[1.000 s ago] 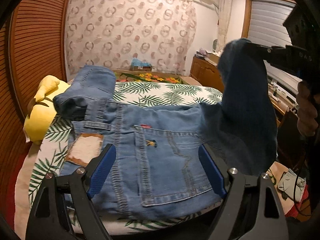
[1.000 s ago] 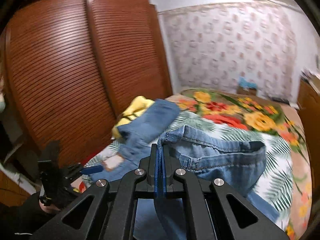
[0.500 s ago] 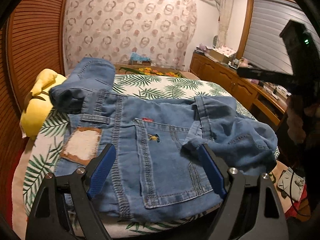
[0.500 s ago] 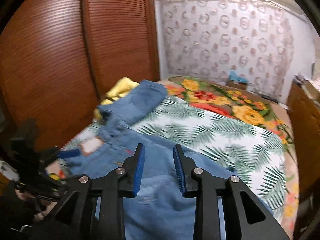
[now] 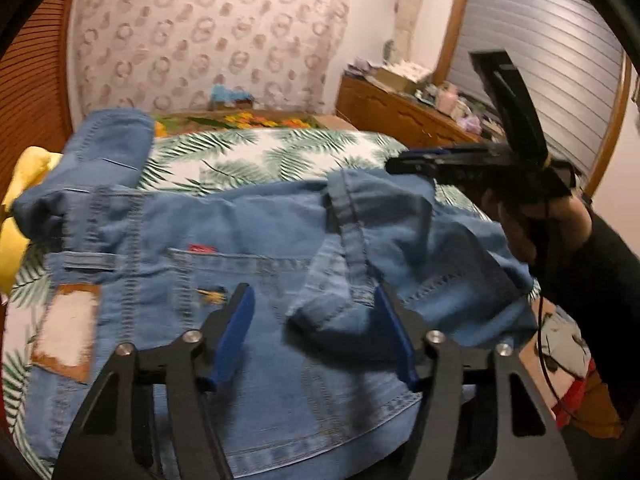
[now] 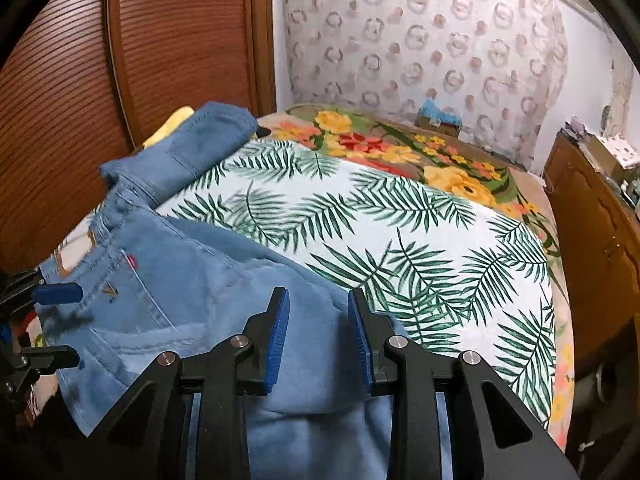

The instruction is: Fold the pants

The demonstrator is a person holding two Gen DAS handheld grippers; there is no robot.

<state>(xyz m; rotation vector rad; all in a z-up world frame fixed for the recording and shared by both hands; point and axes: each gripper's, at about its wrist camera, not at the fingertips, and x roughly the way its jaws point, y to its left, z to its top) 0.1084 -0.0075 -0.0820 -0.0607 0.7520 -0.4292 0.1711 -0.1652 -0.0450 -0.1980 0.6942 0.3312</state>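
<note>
Left wrist view. The jeans (image 5: 208,280) lie spread across the near part of the bed (image 5: 256,156), back side up, one leg folded back at far left. A rumpled flap of denim with a hemmed edge lies on top at centre right. The left gripper (image 5: 316,320) hangs over that flap; its jaws have just been closing and stand spread, the flap between the blue pads, which do not press on it. The right gripper (image 5: 404,164) shows at far right, carried by a hand (image 5: 536,220) in a dark sleeve; from this side I cannot tell how its jaws stand. Nothing blocks either gripper's way to the jeans. A yellow cushion (image 5: 20,208) lies at the left edge, touching the folded leg. A wooden dresser (image 5: 400,116) with small clutter stands far right, below a shuttered window (image 5: 548,76). A pale patch with a brown border (image 5: 68,332) sits on the waistband; a small red tag (image 5: 202,249) tops the back pocket. Any writing is too blurred to read.

Right wrist view. The right gripper (image 6: 318,328) hovers over the jeans (image 6: 192,292) at the near edge, jaws partly spread, pads clear of the cloth. The palm-leaf sheet (image 6: 400,232) lies bare beyond, a flowered blanket (image 6: 400,144) farther off. A slatted wardrobe (image 6: 120,80) stands left. The left gripper (image 6: 58,324) shows at the left edge. The red tag (image 6: 130,260) is unreadable.
</note>
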